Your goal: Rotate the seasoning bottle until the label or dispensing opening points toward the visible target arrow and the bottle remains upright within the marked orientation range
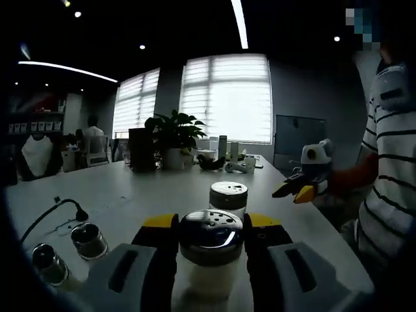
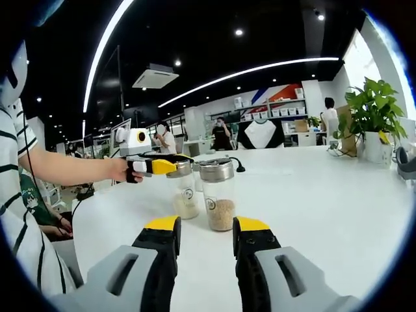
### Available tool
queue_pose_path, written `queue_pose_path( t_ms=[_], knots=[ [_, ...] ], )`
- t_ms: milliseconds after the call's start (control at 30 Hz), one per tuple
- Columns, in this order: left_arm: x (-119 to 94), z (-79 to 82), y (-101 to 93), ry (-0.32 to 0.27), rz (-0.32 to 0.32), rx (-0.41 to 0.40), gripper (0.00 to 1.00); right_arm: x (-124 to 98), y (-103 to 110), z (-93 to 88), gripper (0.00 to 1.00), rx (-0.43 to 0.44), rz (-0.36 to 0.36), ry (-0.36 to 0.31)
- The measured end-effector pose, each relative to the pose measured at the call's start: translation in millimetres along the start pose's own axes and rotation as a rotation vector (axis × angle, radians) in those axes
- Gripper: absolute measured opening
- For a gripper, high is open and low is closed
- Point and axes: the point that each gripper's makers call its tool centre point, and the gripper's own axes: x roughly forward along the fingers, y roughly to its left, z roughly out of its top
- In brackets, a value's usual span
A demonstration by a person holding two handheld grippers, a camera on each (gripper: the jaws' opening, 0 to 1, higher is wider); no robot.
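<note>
Left gripper (image 1: 211,237): you pinch the near seasoning bottle (image 1: 210,257) under its cap, upright on the white table (image 1: 130,188), ready for turning. Second bottle (image 2: 218,195): beside it, free. Right gripper (image 2: 205,237): spread, empty, held back.

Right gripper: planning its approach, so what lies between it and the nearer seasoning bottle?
Bare white table, seen in the right gripper view, separates the right gripper from the seasoning bottle.
</note>
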Motion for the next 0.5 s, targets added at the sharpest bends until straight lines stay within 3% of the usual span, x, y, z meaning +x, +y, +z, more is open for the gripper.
queue_pose_path(
  t_ms=[233,367,433,500],
  knots=[
    [0.4,-1.3,-1.1,0.019,-0.043,-0.013,0.42,0.3,-1.7,1.8,0.32,-0.012,-0.006,-0.002],
    [-0.7,-5.1,2.3,0.020,-0.002,-0.075,0.44,0.5,-2.5,3.2,0.34,-0.017,-0.009,-0.004],
    [-1.4,-7.6,3.0,0.018,0.025,-0.054,0.47,0.5,-2.7,4.5,0.35,-0.022,-0.010,-0.007],
    [-2.6,-3.5,3.6,-0.013,0.051,-0.087,0.50,0.3,-3.0,5.3,0.36,-0.024,-0.012,-0.010]
  ],
)
